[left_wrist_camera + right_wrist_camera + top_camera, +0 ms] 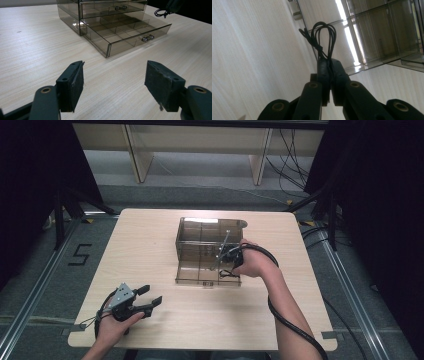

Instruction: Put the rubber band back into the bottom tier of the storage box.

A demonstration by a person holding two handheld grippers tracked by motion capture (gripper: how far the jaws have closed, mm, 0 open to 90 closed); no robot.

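Nearest to me, my left gripper (150, 297) rests low on the wooden table (150, 240) near its front left corner, held in my left hand (116, 322), jaws spread wide with nothing between them and pointing toward the middle of the table. The left gripper view confirms bare tabletop between the pads (75, 82) and open surface ahead up to the smoked clear drawer organizer (200, 237). Farther in, my right hand (255, 262) holds the right gripper (234, 262) over the pulled-out bottom drawer (200, 275), at its right end. The right gripper view adds what the high view cannot resolve: the jaws are closed on a coiled black cable (322, 37), its loops standing out past the fingertips above the drawer's divided compartments. The left gripper view shows the drawer's metal handle (147, 38) and the cable dangling at the far right. The table is clear left of and in front of the organizer; its far edge lies just behind the organizer.
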